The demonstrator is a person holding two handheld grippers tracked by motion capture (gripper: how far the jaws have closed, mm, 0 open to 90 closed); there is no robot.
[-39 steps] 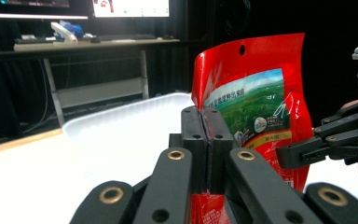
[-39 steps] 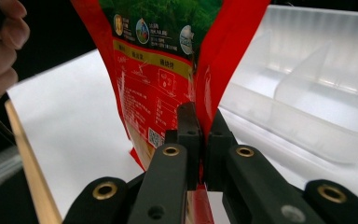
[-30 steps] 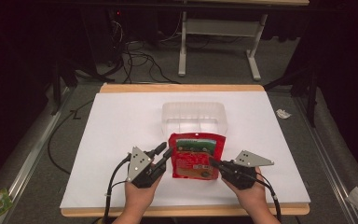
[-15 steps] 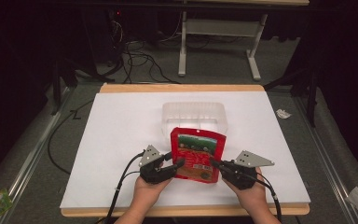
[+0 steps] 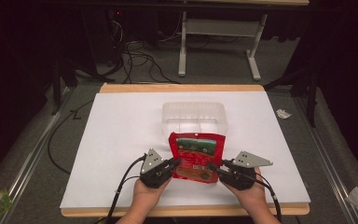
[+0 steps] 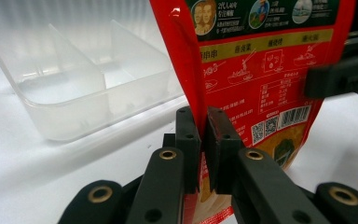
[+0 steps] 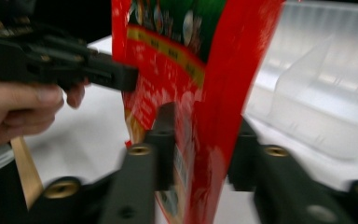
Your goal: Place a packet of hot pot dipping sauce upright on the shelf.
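Our left gripper (image 6: 200, 144) pinches one side edge of the glossy red foil pouch (image 5: 196, 156); our right gripper (image 7: 200, 149) straddles the other edge, jaws apart. Held just before the clear divided plastic tray (image 5: 193, 116), the pouch seems light, floppy and slippery, so we favour its stiffer sealed edges.

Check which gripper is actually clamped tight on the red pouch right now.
The left gripper: its jaws are pressed flat onto the edge of the red pouch. The right gripper straddles the opposite edge with its jaws still gapped.
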